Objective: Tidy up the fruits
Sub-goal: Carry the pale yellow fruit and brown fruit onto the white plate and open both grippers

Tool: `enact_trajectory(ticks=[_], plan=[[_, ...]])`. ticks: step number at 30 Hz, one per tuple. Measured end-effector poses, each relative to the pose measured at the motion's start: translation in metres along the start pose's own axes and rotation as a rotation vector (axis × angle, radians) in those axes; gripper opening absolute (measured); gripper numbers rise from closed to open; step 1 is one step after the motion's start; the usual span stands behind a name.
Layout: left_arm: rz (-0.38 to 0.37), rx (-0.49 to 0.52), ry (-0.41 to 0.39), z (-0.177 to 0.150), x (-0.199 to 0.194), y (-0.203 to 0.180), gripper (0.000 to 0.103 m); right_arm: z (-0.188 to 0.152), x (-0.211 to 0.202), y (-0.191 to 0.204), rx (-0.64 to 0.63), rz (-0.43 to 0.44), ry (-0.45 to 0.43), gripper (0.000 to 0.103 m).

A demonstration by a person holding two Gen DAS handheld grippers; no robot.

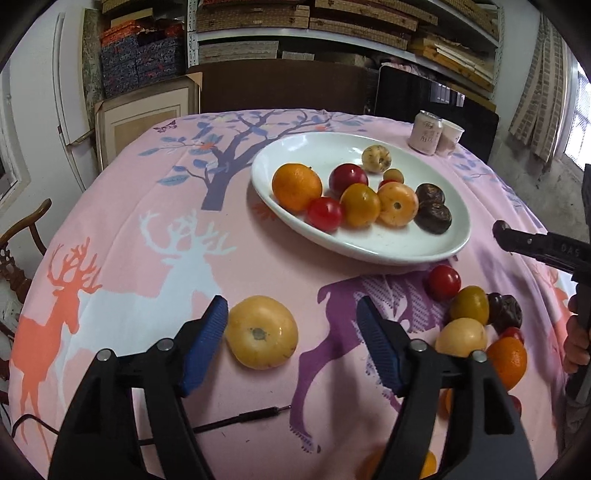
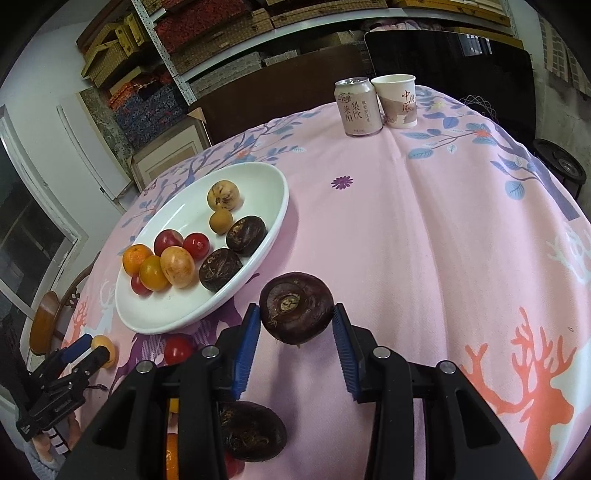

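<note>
- Left gripper (image 1: 290, 326), left wrist view: jaws stand apart; a yellow fruit (image 1: 261, 331) lies on the cloth between them, just beside the left pad, and the pads do not press on it.
- Table with a pink cloth (image 1: 147, 229) printed with deer and a tree; behind it shelves (image 1: 332, 33) full of flat boxes, a dark chair back, a white door at left.
- White plate (image 1: 369, 251) holds nine fruits: one orange (image 1: 296, 187), three red, two yellow-orange, one pale speckled, one small yellow, and two dark chestnuts (image 1: 433, 213) touching each other.
- Near the plate's front edge lies a loose group (image 1: 476, 314) on the cloth: one red, two yellow, one dark, one orange can be counted; more are partly hidden behind the gripper.
- One can (image 1: 424, 133) and one paper cup (image 1: 450, 137) stand together at the far edge.
- Right gripper's black finger shows at the right edge.
- Right gripper (image 2: 296, 325), right wrist view: closed on a dark chestnut (image 2: 295, 307), both blue pads touching its sides, raised above the cloth beside the plate's (image 2: 155, 317) near rim.
- Plate here shows the same nine fruits; the two dark ones lie near its right rim.
- Below the gripper, on the cloth: another dark chestnut (image 2: 251, 430), a red fruit (image 2: 178, 350), part of an orange.
- Can (image 2: 357, 107) and cup (image 2: 397, 100) touch each other at the far side.
- Left gripper (image 2: 88, 350) appears at lower left, the yellow fruit beside its tips.
</note>
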State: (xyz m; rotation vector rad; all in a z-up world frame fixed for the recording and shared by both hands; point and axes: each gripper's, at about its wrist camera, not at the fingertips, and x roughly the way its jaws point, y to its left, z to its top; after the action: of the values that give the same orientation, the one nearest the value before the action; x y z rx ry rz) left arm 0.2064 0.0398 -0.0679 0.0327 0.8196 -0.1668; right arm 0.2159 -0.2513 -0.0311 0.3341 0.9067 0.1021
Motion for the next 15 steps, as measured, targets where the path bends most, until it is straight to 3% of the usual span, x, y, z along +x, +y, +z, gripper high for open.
enact_trajectory(ticks=[3,5,7,10,15], plan=[[0.043,0.009,0.026,-0.004,0.007,0.001,0.070,-0.001,-0.001,0.000,0.001,0.009,-0.006,0.041],[0.056,-0.037,0.066,-0.005,0.015,0.013,0.069,-0.001,-0.001,0.000,0.006,0.014,-0.004,0.041],[0.038,-0.107,0.089,-0.005,0.019,0.029,0.059,-0.001,-0.002,-0.001,0.013,0.018,-0.002,0.041],[0.046,-0.116,0.096,-0.007,0.021,0.032,0.043,-0.001,-0.003,0.001,0.011,0.027,-0.004,0.041],[0.036,-0.142,0.081,-0.010,0.014,0.035,0.040,0.000,-0.006,0.000,0.020,0.038,-0.010,0.041]])
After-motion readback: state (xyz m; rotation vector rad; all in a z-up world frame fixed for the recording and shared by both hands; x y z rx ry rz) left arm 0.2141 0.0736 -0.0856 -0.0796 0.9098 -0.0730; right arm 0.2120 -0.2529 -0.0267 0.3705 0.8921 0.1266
